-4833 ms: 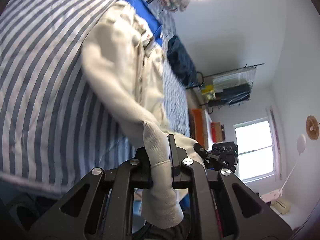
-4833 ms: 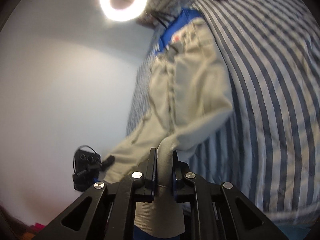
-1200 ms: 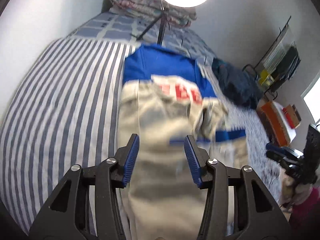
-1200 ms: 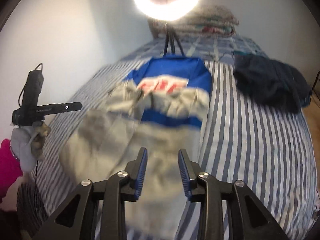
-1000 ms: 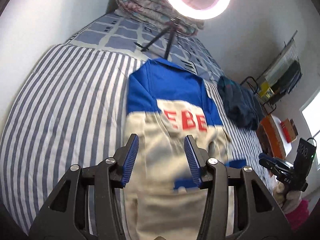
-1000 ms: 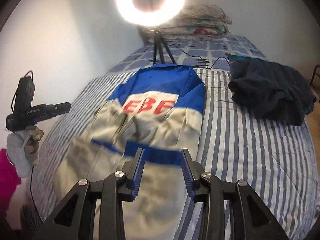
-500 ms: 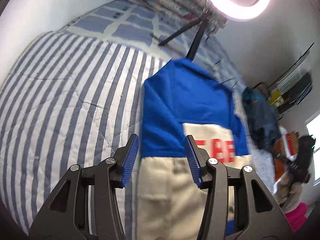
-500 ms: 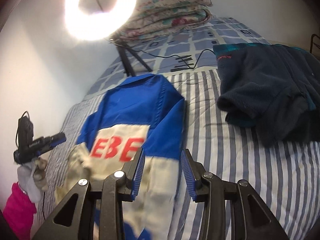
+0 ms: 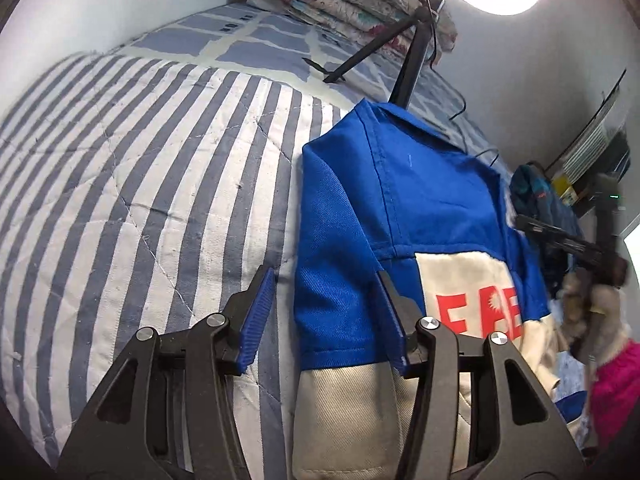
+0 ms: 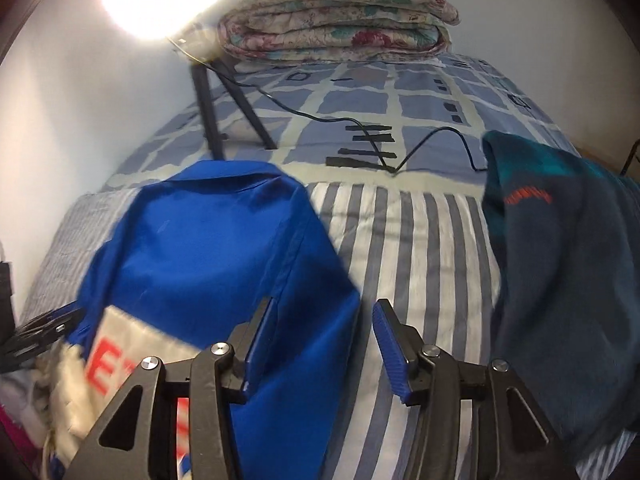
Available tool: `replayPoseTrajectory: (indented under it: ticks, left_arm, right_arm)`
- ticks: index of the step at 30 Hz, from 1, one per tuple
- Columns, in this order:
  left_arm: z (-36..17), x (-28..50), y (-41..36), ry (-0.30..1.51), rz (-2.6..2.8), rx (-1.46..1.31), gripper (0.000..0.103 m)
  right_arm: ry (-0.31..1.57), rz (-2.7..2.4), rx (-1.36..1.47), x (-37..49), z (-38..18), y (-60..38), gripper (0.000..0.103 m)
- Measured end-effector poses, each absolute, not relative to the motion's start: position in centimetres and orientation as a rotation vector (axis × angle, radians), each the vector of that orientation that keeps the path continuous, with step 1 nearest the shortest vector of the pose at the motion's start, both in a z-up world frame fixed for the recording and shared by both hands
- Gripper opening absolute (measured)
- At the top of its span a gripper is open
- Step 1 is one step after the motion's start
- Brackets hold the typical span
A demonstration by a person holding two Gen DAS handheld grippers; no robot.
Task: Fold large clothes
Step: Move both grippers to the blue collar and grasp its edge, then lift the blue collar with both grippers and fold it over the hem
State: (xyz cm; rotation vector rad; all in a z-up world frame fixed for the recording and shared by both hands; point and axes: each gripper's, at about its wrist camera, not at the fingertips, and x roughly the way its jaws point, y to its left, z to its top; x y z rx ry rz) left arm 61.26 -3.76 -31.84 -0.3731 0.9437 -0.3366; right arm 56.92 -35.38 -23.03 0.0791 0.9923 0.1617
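A blue and beige jacket (image 9: 400, 208) with red letters lies back up on the striped bed, collar toward the far end. It also shows in the right wrist view (image 10: 208, 256). My left gripper (image 9: 326, 316) is open and empty, low over the jacket's left shoulder and sleeve edge. My right gripper (image 10: 320, 340) is open and empty, low over the jacket's right shoulder edge. The jacket's lower beige part runs under both grippers and is partly hidden.
A dark navy fleece (image 10: 560, 272) lies on the bed to the right. A ring light on a tripod (image 10: 216, 112) stands at the bed's far end, its cable (image 10: 360, 128) running across. A folded floral quilt (image 10: 336, 20) sits against the wall.
Both grippers let go of the beige sleeves and opened. They moved forward along the jacket toward its blue shoulders and dropped closer to the bed.
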Motion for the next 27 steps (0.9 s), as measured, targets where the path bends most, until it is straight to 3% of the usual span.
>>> replayPoseTrajectory:
  ticks: [10, 11, 13, 16, 27]
  left_arm:
    - [-31.8, 61.0, -3.2, 0.928, -0.35, -0.397, 0.052]
    - [-31.7, 61.0, -3.2, 0.927, -0.348, -0.394, 0.052]
    - [-31.7, 61.0, -3.2, 0.927, -0.348, -0.393, 0.052]
    - [-31.7, 61.0, -3.2, 0.927, -0.348, -0.392, 0.052]
    - [-31.6, 61.0, -2.6, 0.93, -0.365, -0.431, 0.052]
  right_arm:
    - [1.012, 0.263, 0.128, 61.9, -26.1, -33.8, 0.051]
    - [1.011, 0.28, 0.145, 61.9, -26.2, -34.0, 0.047]
    - [1.006, 0.312, 0.164, 61.7, -26.4, -33.9, 0.02]
    - [0.989, 0.319, 0.078, 61.0, -25.8, -32.4, 0.005]
    - [0.803, 0.244, -0.082, 54.7, -17.2, -28.9, 0.002]
